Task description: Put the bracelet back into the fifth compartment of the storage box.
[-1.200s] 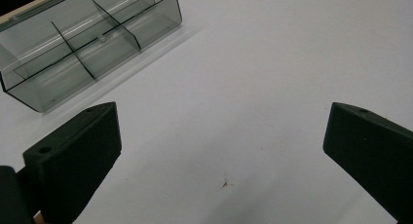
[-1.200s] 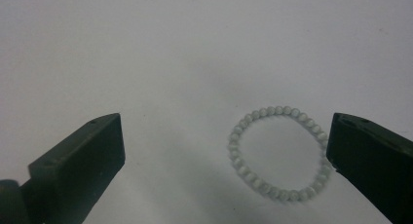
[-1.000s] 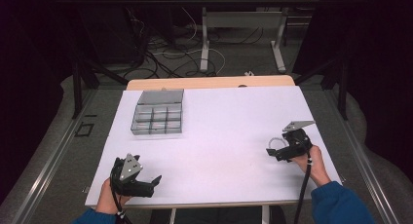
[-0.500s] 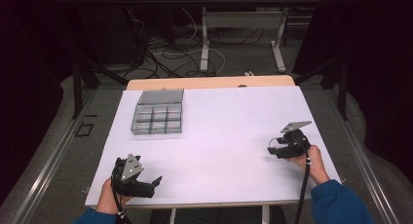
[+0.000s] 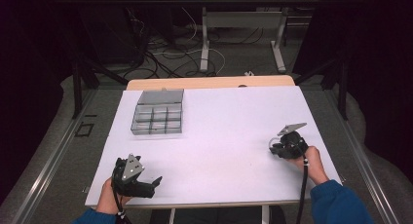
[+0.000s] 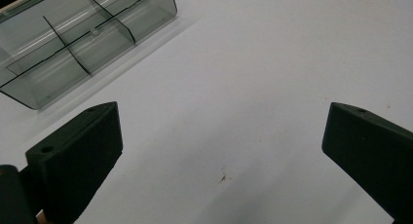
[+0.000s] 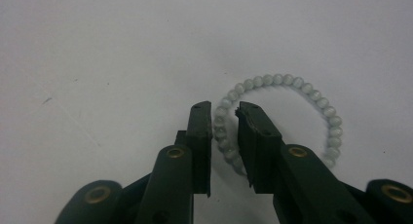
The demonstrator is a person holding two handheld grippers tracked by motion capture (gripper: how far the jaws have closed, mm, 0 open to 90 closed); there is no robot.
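— Jaws on my right gripper (image 7: pixel 225 112) have just been closing; they now stand narrow, straddling one side of the pale bead bracelet (image 7: pixel 285 121), which lies flat on the white bench (image 5: pixel 234 136) near its right edge.

— Are the pads actually biting the beads?

— Hard to say from the right gripper view; I see a sliver of gap by one pad, so I think they're nearly pinching rather than clamped. My left gripper (image 5: pixel 146 182) rests near the front left edge, jaws wide, nothing between them.

— What worries you?

— Round beads can roll out from under the pads as they close, and a lift then would leave the bracelet behind or drop it. If only one bead is caught, the loop may swing and slip before reaching the clear compartment box (image 5: pixel 158 118), well apart at the far left.
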